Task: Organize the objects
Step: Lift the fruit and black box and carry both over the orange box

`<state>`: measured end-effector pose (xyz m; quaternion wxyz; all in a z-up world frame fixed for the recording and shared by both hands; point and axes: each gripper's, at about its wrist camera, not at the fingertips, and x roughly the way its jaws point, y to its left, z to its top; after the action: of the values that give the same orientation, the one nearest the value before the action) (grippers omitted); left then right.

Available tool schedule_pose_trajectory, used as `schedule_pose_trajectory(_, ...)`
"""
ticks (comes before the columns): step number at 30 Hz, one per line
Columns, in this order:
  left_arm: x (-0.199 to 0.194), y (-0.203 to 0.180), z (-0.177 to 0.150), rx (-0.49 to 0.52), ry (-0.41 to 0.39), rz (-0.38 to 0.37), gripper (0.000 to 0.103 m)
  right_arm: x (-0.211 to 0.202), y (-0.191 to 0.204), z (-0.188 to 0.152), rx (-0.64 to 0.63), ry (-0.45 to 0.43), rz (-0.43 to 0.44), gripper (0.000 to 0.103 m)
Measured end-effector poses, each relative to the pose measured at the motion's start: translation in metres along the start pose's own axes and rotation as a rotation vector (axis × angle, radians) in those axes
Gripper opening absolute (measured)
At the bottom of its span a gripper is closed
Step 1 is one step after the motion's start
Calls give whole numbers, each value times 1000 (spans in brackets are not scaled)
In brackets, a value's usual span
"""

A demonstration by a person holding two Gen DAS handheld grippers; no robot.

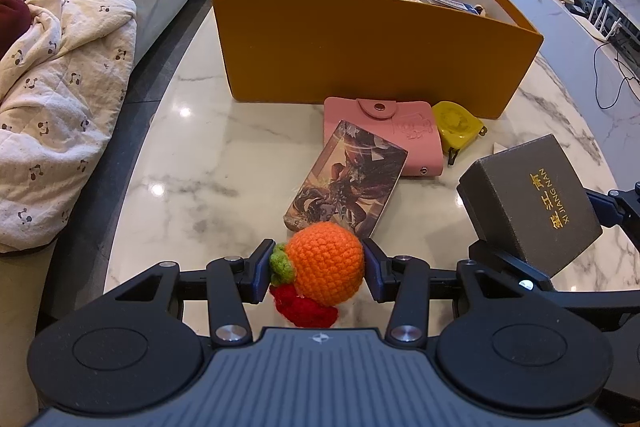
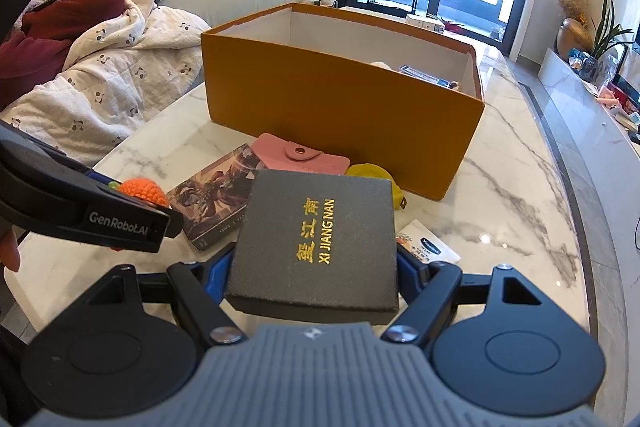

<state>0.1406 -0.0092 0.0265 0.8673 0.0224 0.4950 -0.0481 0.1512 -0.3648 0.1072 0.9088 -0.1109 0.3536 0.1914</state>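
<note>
**Both grippers loaded in front of the orange box**

Left gripper (image 1: 316, 269) was clamped on a crocheted orange (image 1: 325, 263), its blue pads pressing the knit ball at either side, with a green leaf and a red knitted piece hanging at the lower left. Right gripper (image 2: 314, 277) was closed on a dark grey gift box (image 2: 318, 241) with gold lettering, jaws set about half wide to span it; the box was held tilted above the marble table (image 1: 192, 155).

Just beyond the crocheted orange lay an illustrated card box (image 1: 348, 179), one corner resting on a pink snap wallet (image 1: 394, 131). A yellow tape measure (image 1: 458, 125) touched the wallet's right side. A small white packet (image 2: 430, 243) lay on the marble near the right gripper's right finger.

Behind these stood a large orange cardboard box (image 1: 360, 51), open-topped, its front wall close behind the wallet and tape measure. A few items showed inside near its right end; the left part of its interior looked bare. Bare marble stretched left of the card box up to the table's curved edge, beyond which a sofa with a panda-print blanket (image 1: 60, 115) stood close.
</note>
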Motion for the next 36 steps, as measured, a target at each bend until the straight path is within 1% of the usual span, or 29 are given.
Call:
schedule_pose_trajectory(16, -1, 1, 3, -6, -7, 4, 53, 0, 0, 0, 3, 0, -1, 79)
schedule_pose_trajectory(18, -7, 1, 6, -8, -27, 3, 53, -2, 0, 1, 4, -9, -3, 79)
schedule_pose_trajectory(22, -22, 0, 12, -10, -85, 25, 53, -9, -4, 7, 19, -36, 4, 79)
schedule_pose_trajectory(30, -34, 3, 46, -18, -127, 22, 53, -17, -13, 34, 26, -97, -12, 79)
schedule_pose_trajectory(36, -36, 5, 90, -24, -171, 19, 53, -17, -24, 71, 4, -130, -26, 79)
